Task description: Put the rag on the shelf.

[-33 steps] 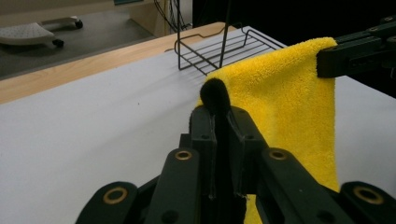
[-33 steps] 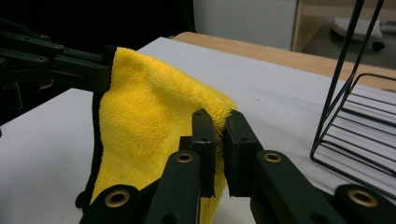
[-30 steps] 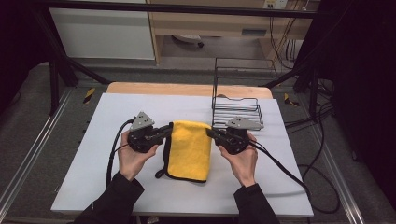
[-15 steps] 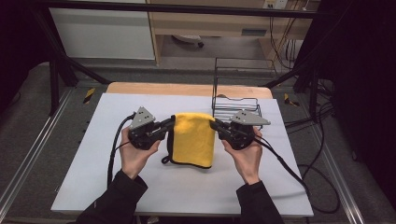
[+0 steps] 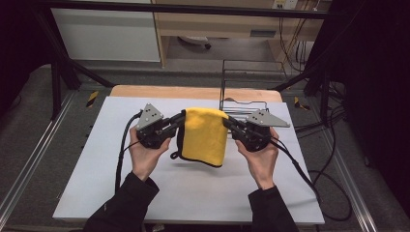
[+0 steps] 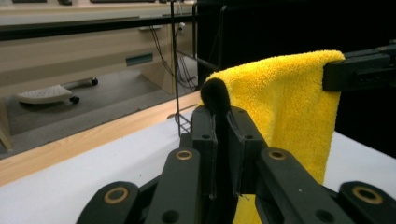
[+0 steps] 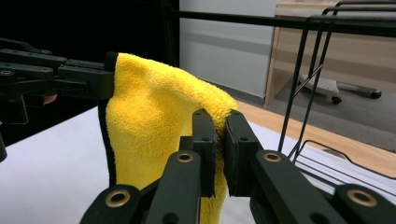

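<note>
So: 1 cloth [image 5: 204, 137], yellow w/ black edging, 2 grippers, 1 wire rack [image 5: 241, 104], 1 table [image 5: 193, 193]. L gripper [image 5: 181, 118] clamped tight on cloth's left top corner, on the black trim; in the left gripper view the jaws are closed w/ trim bunched between them. R gripper [image 5: 226, 122] likewise closed on the right top corner; right gripper view shows yellow pile pinched between the pads, no gap. Cloth hangs between the two, top edge stretched across, body draping down toward the person; whether the lower hem touches the white top, can't tell. A small black loop [image 5: 173, 155] dangles at its lower left.

Around: rack stands at the table's far right, just behind R gripper, empty as far as visible; its upright wires are near the cloth's right corner, apart from it. Wood strip [image 5: 193, 92] along the far table edge. Cables trail from both grippers, L one over the table, R one off the right side. Nothing between the cloth and the rack.

Vs 1 s ago: cloth was lying flat on the table, grippers at its top corners. Now raised and shifted farther from the person, toward the rack; hands moved w/ it, grip unchanged
</note>
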The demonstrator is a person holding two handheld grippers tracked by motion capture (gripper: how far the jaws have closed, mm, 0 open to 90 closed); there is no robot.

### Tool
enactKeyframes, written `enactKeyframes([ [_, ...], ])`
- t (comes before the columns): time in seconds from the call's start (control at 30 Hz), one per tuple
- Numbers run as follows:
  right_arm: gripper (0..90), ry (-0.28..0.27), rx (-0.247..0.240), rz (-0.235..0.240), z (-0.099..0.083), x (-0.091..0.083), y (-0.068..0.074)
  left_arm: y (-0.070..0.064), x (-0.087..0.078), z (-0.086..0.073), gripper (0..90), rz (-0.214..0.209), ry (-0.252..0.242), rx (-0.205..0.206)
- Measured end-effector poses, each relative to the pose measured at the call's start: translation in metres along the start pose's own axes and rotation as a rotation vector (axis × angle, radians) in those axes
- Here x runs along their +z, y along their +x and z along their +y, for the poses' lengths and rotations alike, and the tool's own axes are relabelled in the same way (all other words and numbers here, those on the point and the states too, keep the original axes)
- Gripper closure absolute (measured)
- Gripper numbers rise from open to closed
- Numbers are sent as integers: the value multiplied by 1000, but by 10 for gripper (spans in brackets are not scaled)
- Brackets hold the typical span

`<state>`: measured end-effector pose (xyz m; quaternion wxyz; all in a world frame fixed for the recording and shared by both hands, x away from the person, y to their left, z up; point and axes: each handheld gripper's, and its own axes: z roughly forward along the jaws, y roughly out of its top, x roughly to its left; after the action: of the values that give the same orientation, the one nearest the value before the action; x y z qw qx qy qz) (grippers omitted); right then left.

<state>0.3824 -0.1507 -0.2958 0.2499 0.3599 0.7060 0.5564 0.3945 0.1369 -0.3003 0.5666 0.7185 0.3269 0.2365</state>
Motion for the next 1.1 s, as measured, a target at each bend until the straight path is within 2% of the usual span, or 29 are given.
enactKeyframes([
  [0.53,844,-96,-4,-54,19,-20,-12,-14,13,25,820,-17,-109,1],
  [1.1,844,-205,-15,-108,39,-38,-27,-23,29,54,820,-42,-185,1],
])
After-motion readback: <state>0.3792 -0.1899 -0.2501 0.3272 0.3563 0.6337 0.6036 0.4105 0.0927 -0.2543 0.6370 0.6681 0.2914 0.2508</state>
